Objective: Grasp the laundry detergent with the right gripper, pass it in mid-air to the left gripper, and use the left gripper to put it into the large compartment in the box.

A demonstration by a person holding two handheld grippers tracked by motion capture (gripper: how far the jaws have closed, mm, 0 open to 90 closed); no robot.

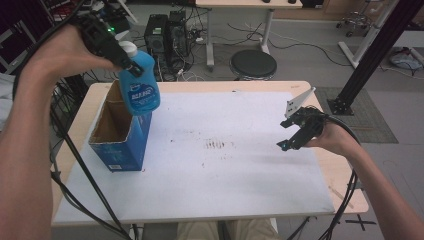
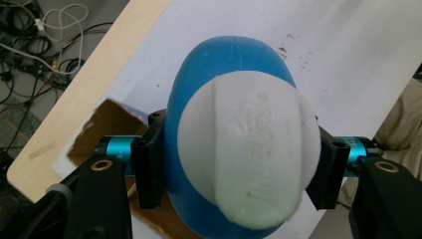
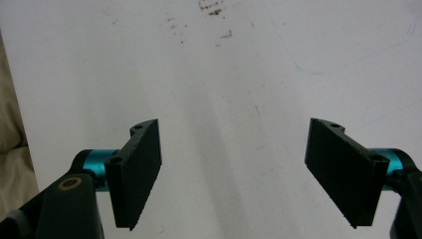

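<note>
A lab or workshop: computer towers (image 1: 166, 31) stand on the floor among tangled cables (image 1: 200, 30), with a black stool (image 1: 253, 64) behind the bench (image 1: 320, 165).

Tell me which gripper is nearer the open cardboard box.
Left. The left gripper holds the blue bottle directly above the open cardboard box at the table's left side. The right gripper hovers open over the white mat near the right edge, far from the box.
</note>
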